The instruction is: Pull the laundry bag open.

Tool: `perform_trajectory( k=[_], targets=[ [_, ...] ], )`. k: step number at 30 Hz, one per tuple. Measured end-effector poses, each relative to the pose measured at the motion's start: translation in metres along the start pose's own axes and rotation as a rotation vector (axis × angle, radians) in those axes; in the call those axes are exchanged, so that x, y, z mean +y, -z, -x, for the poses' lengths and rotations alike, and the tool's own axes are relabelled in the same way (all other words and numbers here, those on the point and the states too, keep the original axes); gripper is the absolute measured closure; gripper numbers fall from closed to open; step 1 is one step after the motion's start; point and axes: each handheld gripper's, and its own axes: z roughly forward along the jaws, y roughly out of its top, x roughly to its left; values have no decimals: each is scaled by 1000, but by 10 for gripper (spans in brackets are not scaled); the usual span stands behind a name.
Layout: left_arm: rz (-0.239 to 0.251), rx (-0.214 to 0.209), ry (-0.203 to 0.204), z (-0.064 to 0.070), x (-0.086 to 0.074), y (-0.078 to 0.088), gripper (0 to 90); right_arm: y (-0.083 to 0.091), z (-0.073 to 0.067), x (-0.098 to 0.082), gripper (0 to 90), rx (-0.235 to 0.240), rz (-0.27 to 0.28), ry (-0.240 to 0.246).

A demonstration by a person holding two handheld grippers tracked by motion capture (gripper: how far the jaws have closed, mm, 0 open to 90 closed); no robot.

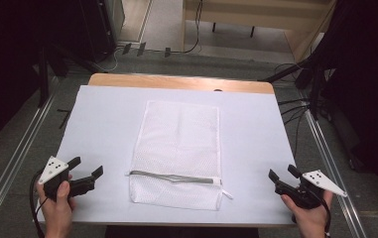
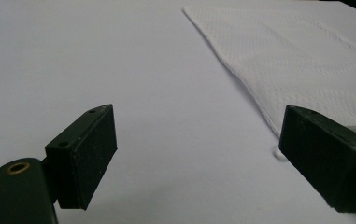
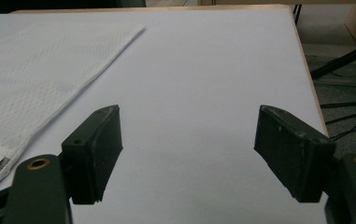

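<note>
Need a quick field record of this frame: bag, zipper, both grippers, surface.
item: white mesh laundry bag, lying flat mid-table
zipper: grey zipper across the bag's near end, looks closed, white pull tab at its right end
left gripper: open, nothing between its fingers, left of the bag, apart from it
right gripper: open, nothing between its fingers, right of the bag, apart from it
surface: white sheet over a wooden table
contact: none with the bag
</note>
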Motion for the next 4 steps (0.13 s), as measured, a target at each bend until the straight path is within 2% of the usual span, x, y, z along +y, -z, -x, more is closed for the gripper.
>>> perform_trajectory(
  k=[4],
  targets=[
    [-2, 1, 2, 0, 0, 0, 116, 0, 0, 0, 231, -2, 2, -3]
  ],
)
